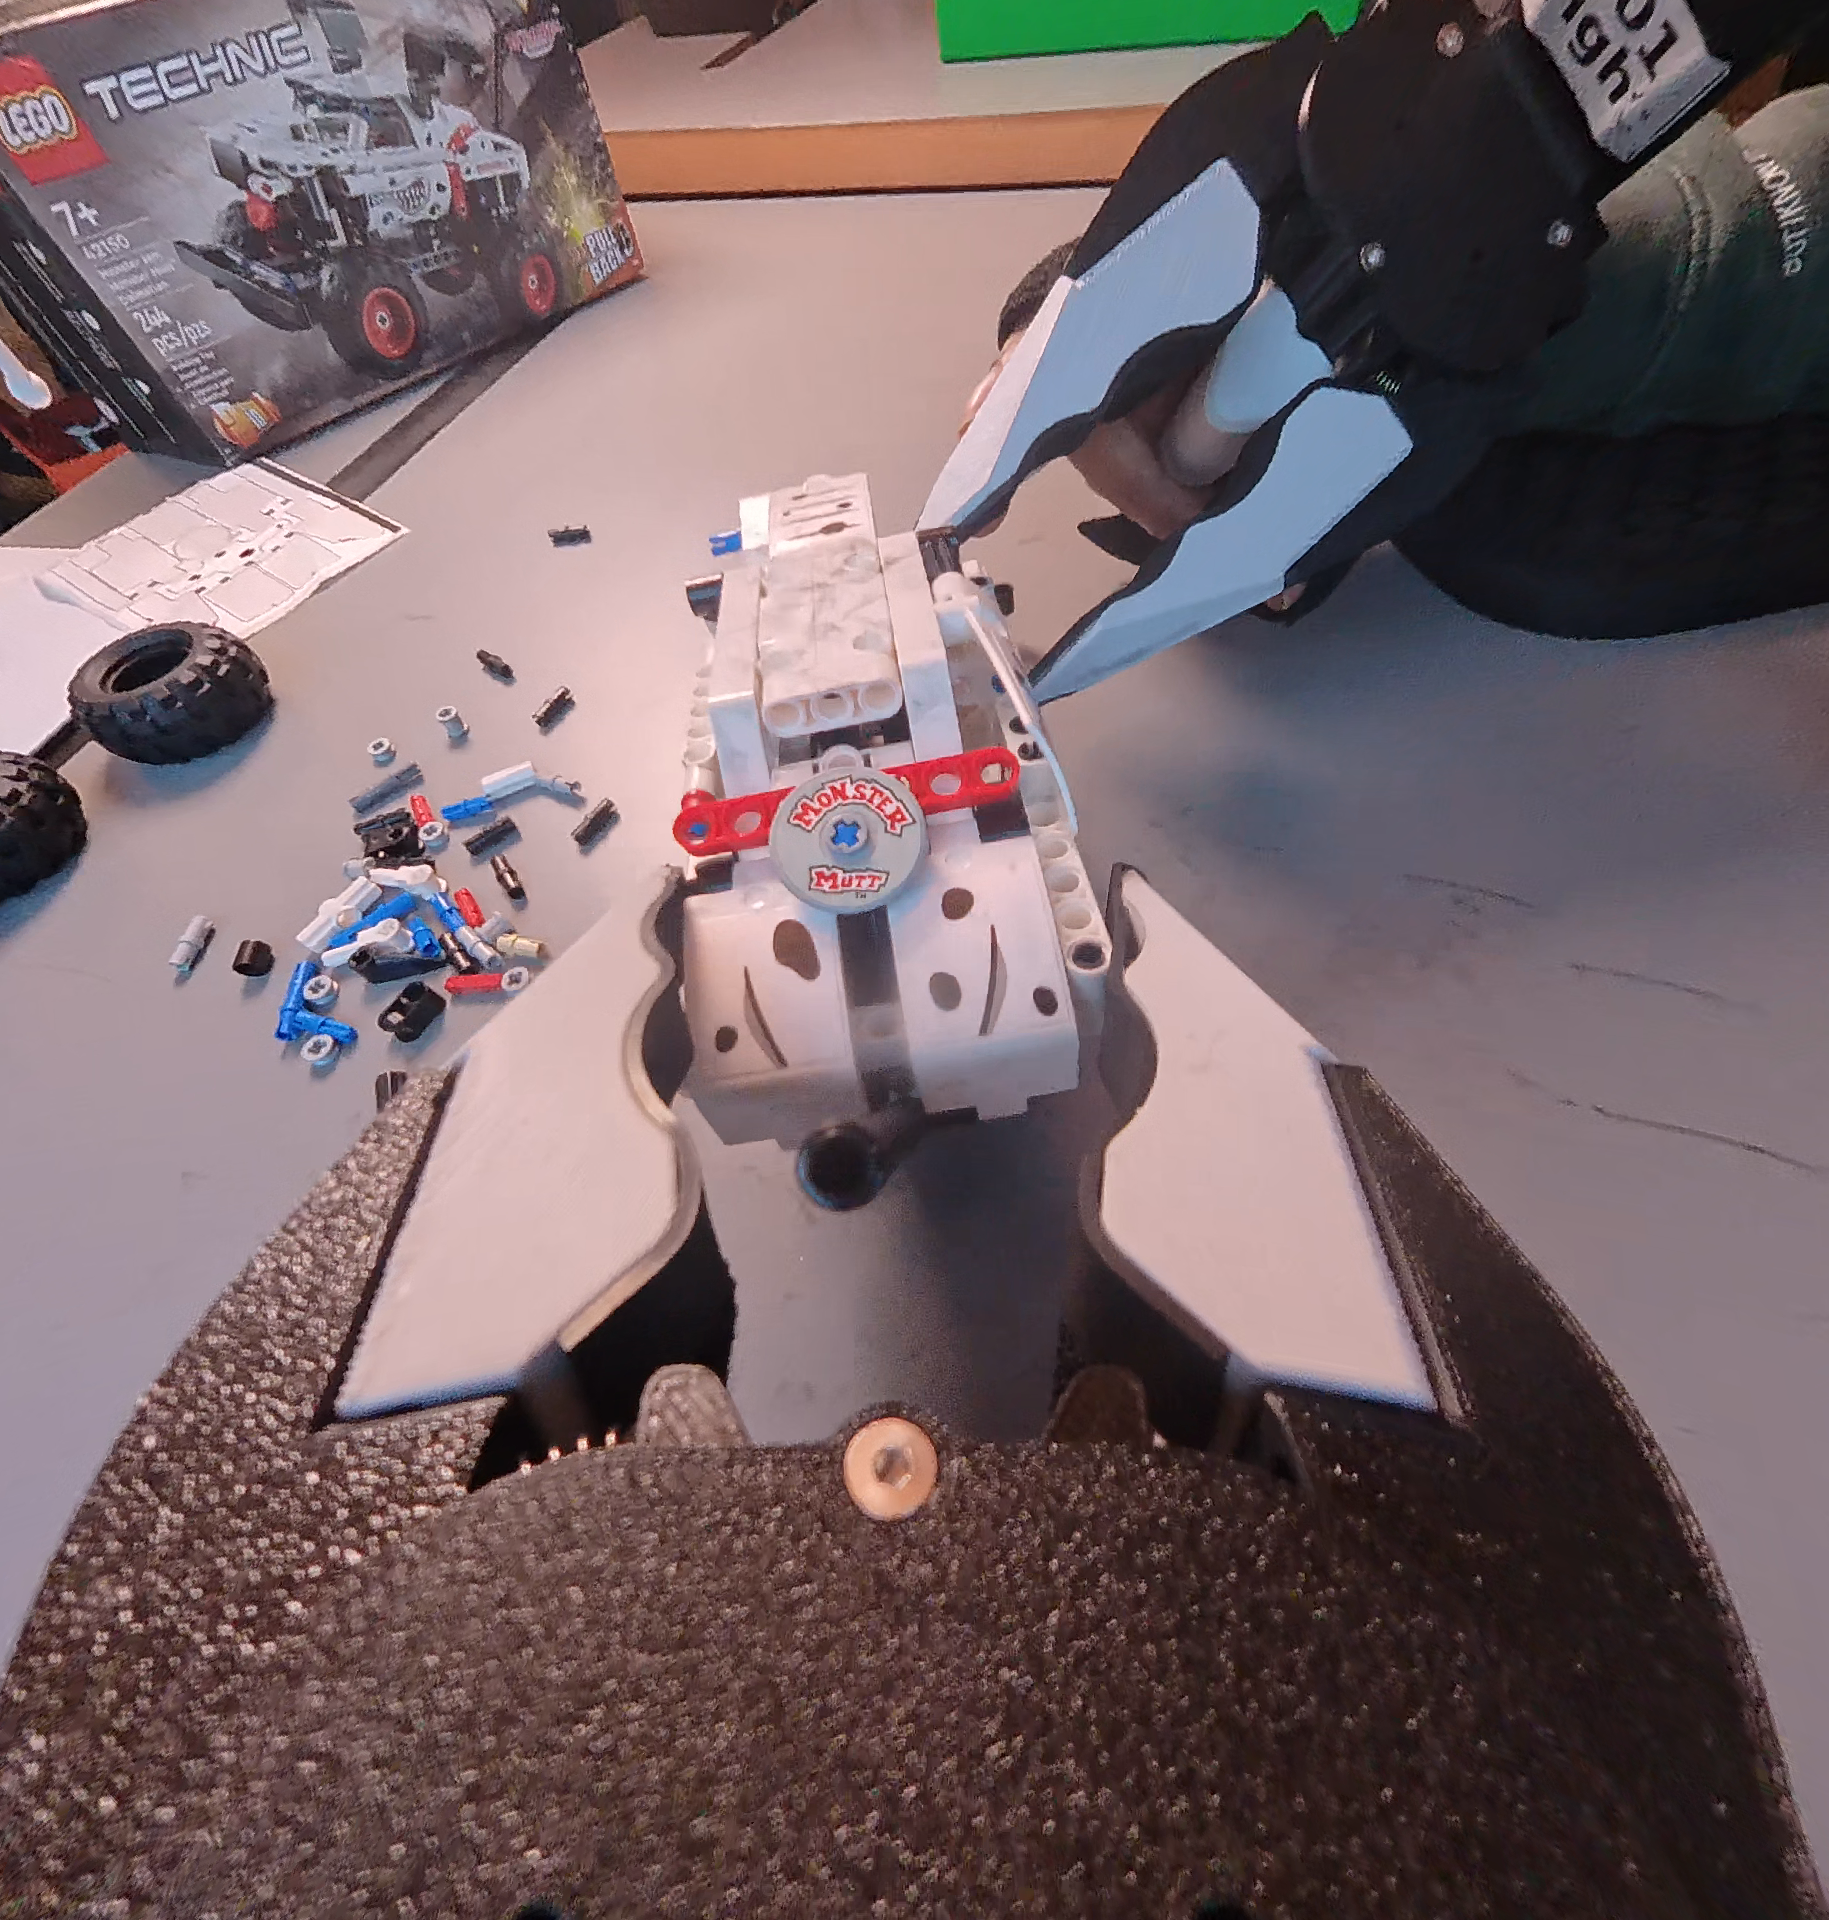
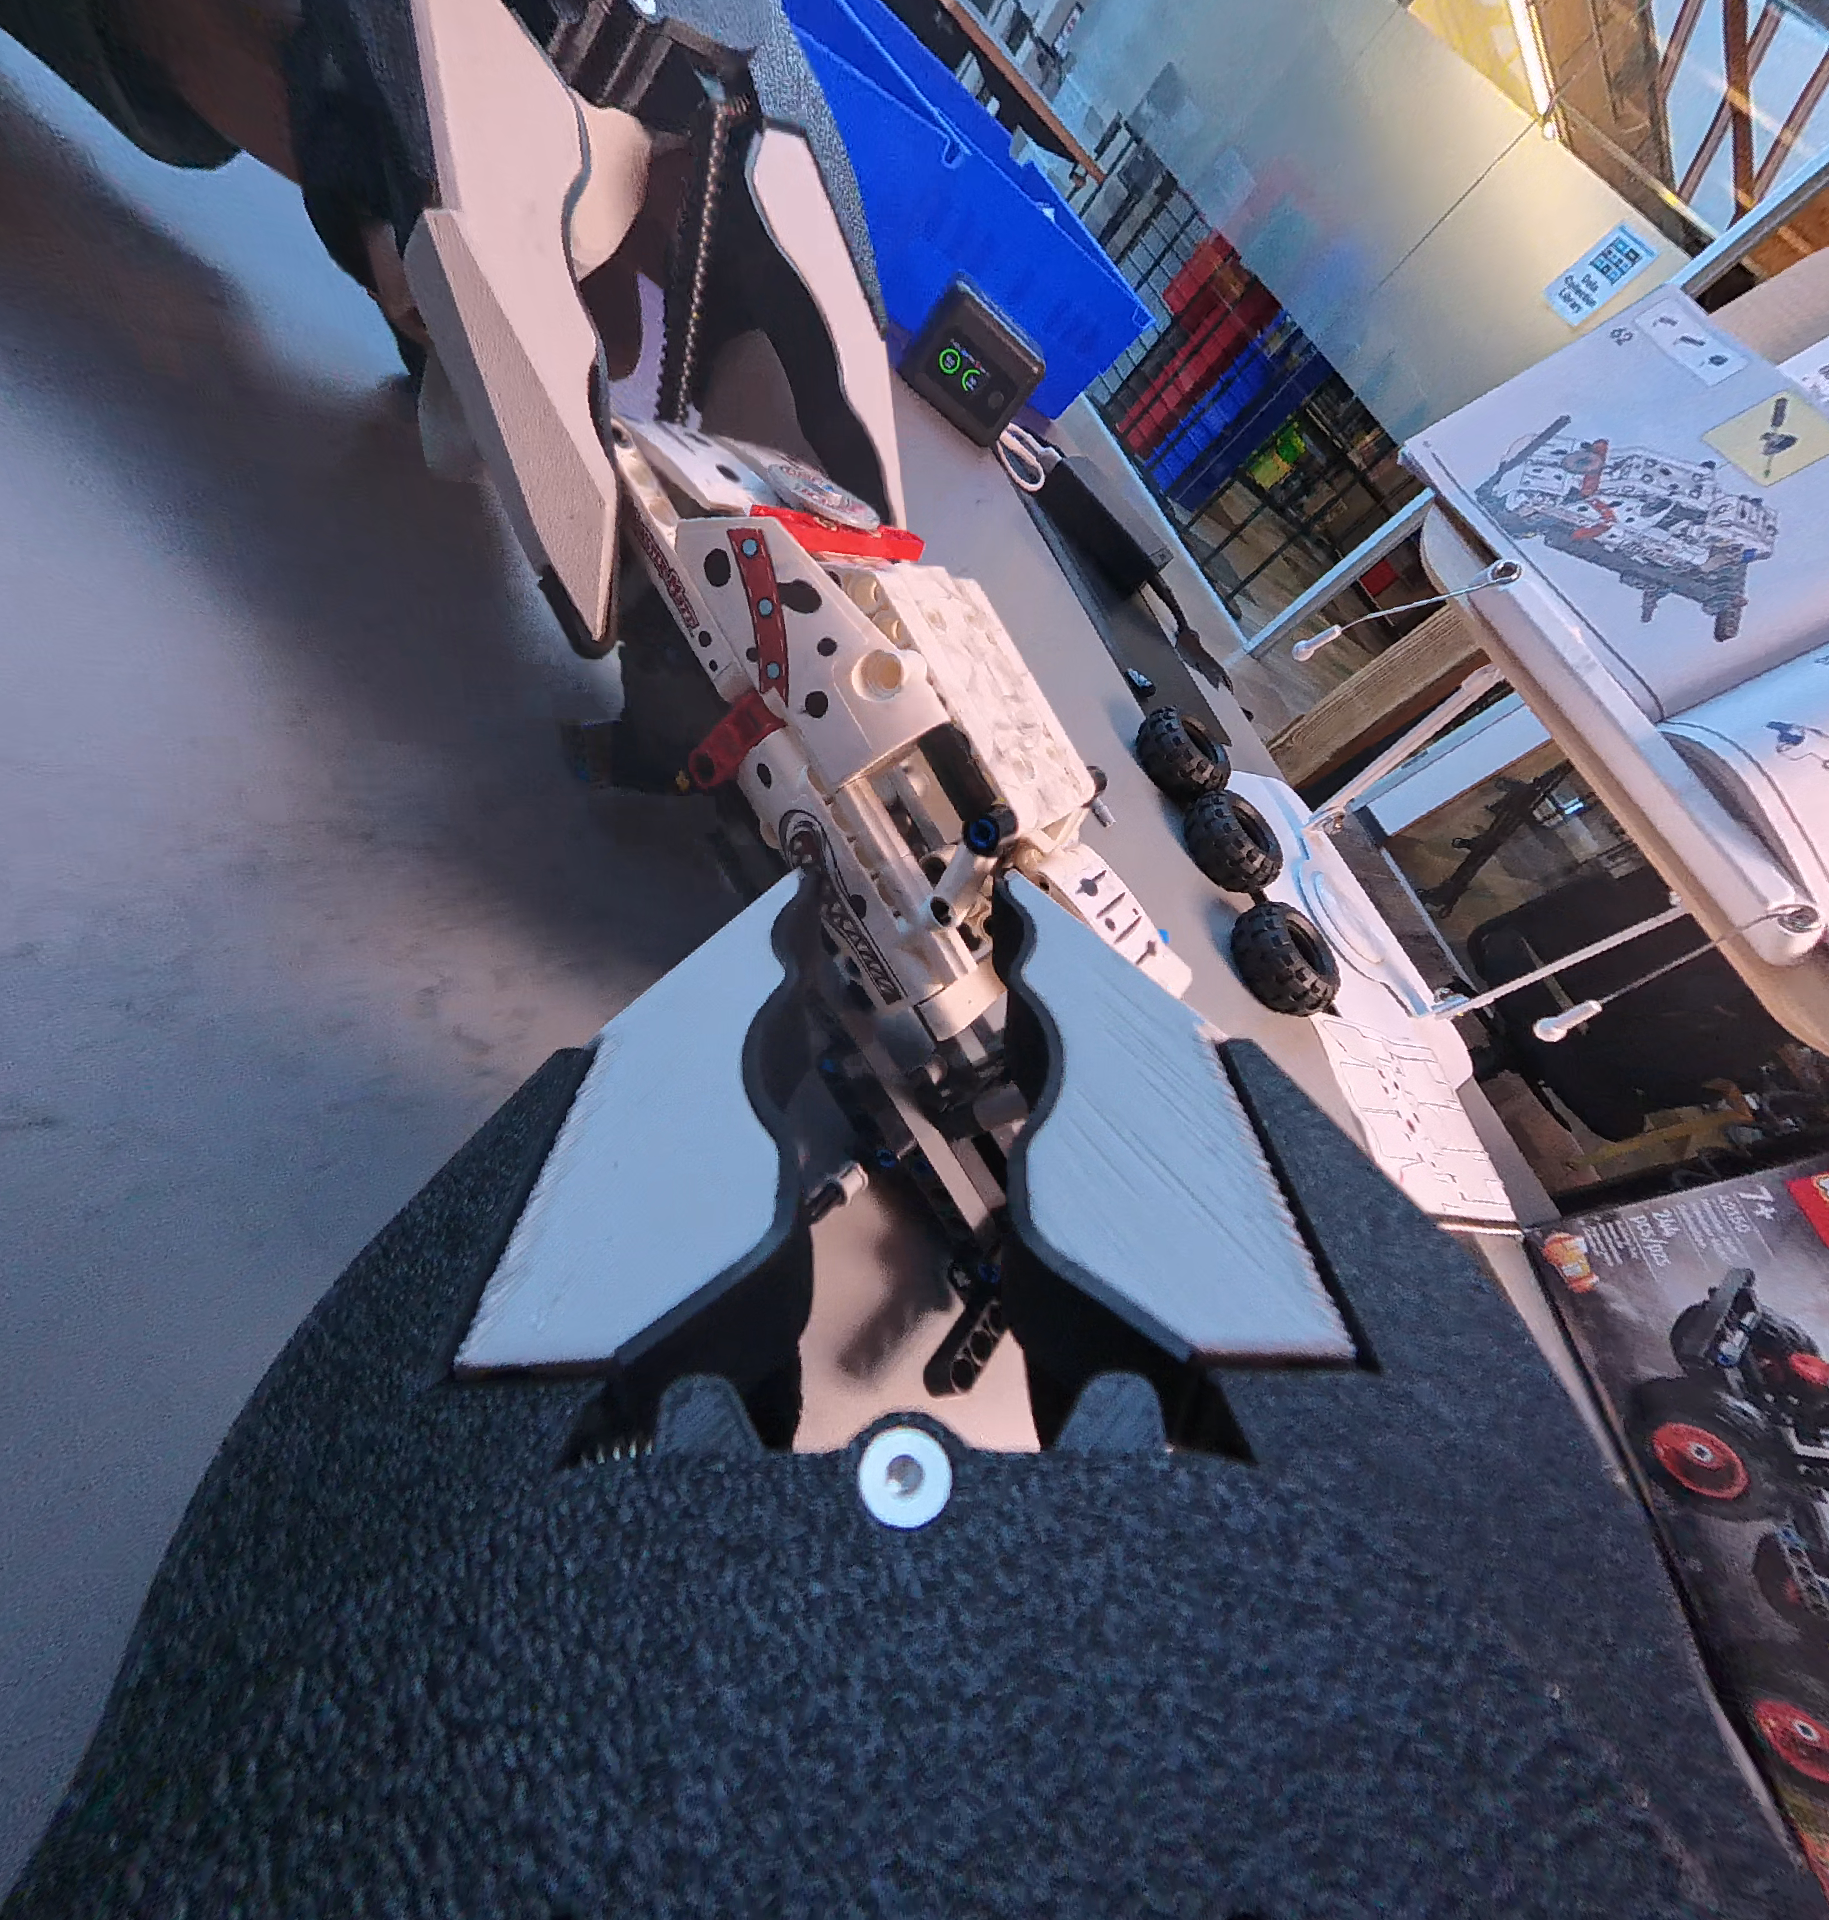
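Black tyres point(image 1: 167, 691) and loose small parts point(image 1: 411, 894) lie well left of the left gripper point(image 1: 889, 914). Its fingers are wide apart, clasping the spotted end of the white toy truck body point(image 1: 868, 831) on the grey table point(image 1: 1409, 935). Right gripper point(image 2: 899, 894) half open, tips flanking the truck's far end; grip unclear.

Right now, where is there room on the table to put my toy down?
Bare grey table lies right of the white truck body, below the right gripper. Left is crowded: loose small parts, black tyres, sticker sheet, box.
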